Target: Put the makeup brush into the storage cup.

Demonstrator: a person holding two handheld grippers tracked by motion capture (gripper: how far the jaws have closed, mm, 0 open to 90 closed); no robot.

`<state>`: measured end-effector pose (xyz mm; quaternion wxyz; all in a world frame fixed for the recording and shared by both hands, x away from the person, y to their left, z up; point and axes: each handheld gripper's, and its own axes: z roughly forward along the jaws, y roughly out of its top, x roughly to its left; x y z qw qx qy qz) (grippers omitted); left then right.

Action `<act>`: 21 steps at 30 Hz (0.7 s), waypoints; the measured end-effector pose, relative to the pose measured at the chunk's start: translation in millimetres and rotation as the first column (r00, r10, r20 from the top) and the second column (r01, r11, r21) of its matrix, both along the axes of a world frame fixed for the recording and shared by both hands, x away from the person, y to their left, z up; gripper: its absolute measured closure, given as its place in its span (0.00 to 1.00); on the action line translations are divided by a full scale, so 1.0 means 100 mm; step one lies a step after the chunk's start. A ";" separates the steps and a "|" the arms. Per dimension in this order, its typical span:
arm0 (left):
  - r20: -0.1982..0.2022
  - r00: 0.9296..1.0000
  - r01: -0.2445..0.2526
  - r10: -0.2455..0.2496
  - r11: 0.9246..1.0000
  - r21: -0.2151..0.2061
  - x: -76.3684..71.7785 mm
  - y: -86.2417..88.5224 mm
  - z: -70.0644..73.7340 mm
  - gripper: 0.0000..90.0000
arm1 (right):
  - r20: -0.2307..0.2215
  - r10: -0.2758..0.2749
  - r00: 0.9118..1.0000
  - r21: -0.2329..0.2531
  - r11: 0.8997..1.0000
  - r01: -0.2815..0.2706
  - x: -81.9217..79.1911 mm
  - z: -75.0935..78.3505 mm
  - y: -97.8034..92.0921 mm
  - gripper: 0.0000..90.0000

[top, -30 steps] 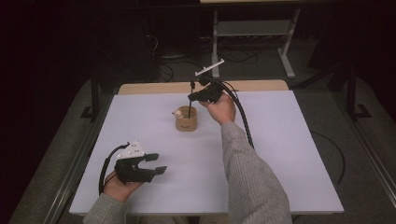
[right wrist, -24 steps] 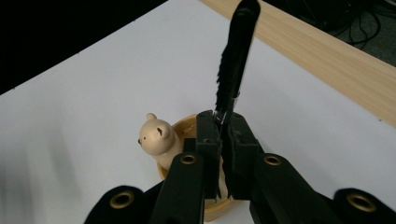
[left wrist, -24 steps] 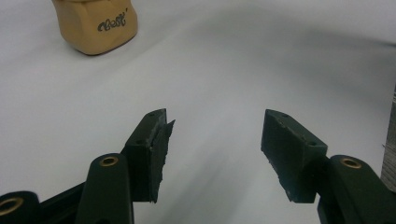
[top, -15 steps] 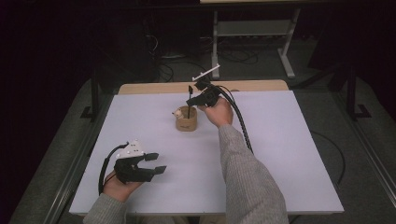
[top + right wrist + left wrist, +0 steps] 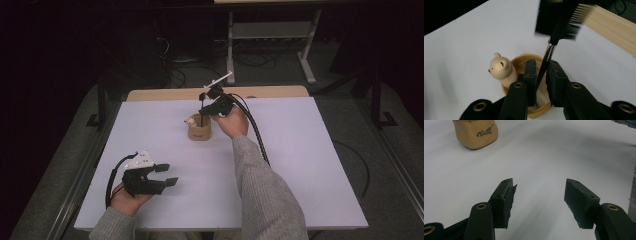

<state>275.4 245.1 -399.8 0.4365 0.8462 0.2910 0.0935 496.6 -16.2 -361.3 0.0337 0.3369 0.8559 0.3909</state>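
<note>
One black brush (image 5: 559,22), pinched by its thin stem in the right tool (image 5: 541,75), had sunk closer into the bear-trimmed tan cup (image 5: 199,131), nearly seated, while the left tool (image 5: 167,175) rested spread on the bench (image 5: 300,165), well short of that cup.

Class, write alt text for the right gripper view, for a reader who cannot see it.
The right claw is shut on a thin black brush, holding it by its handle with the bristles up, above a tan wooden cup on a white table. A small pale bear figure sits at the cup's rim, to the left of the jaws.
</note>
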 end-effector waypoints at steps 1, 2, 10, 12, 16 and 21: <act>0.001 1.000 0.001 -0.001 1.000 -0.001 0.00 0.00 0.00 0.45 | -0.003 0.000 1.000 0.002 1.000 0.000 0.00 0.00 -0.01 0.84; 0.001 1.000 0.002 -0.002 1.000 -0.001 0.00 0.00 0.00 0.45 | -0.002 0.001 1.000 0.003 1.000 -0.001 0.00 0.00 -0.01 0.82; -0.001 1.000 -0.003 0.003 1.000 -0.004 0.00 0.00 0.00 0.44 | 0.002 -0.015 1.000 0.029 0.999 0.014 -0.02 0.00 -0.10 0.78; 0.004 1.000 -0.003 0.003 1.000 -0.001 0.00 0.00 0.01 0.44 | 0.002 -0.016 1.000 0.042 0.999 0.016 -0.04 0.00 -0.15 0.75; 0.000 1.000 -0.008 0.008 1.000 0.003 0.00 0.01 0.01 0.44 | 0.024 -0.009 1.000 0.053 0.999 0.008 -0.08 0.00 -0.22 0.72; 0.001 1.000 -0.008 0.008 1.000 0.002 0.00 -0.01 0.01 0.44 | 0.028 -0.007 1.000 0.083 0.997 0.005 -0.13 0.02 -0.34 0.68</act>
